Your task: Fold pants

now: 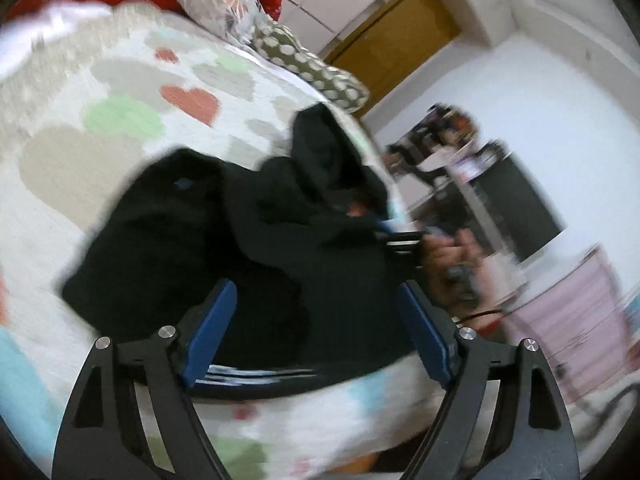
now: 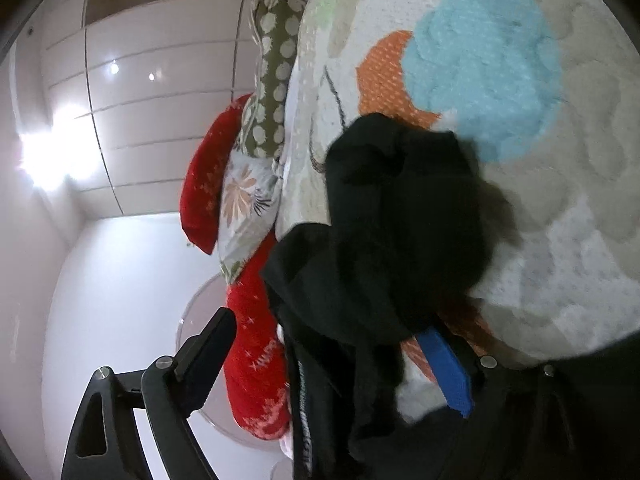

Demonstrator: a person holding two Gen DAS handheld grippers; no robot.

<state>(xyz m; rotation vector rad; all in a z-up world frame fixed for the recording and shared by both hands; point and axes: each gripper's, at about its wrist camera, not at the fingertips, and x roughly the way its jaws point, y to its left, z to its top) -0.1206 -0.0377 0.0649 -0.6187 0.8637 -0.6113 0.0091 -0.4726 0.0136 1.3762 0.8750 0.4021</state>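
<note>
The black pants point(image 1: 224, 240) are lying bunched in a loose heap on the bed point(image 1: 100, 128), on a heart-patterned bedspread point(image 1: 188, 100), close to the bed's near edge.

Left claw point(image 1: 316, 332): the two blue-padded fingers point(image 1: 212, 332) are standing spread wide, one on each side of the nearest fold of the pants. The pads are not pressing on the fabric; whether they are brushing it cannot be told because of blur.

Right claw point(image 2: 336, 360): the view is rolled onto its side. The fingers are standing spread apart. The pants point(image 2: 392, 240) are draping between them and over the blue pad point(image 2: 448, 372) of one finger; the other finger point(image 2: 208, 356) is standing clear of the cloth. The fabric is not being pinched.

In the left wrist view, a hand point(image 1: 448, 256) is holding the right claw's handle at the far side of the heap.

Pillows are sitting at the head of the bed: a red one point(image 2: 204, 184), a floral one point(image 2: 244, 208) and a spotted one point(image 2: 276, 76)
</note>
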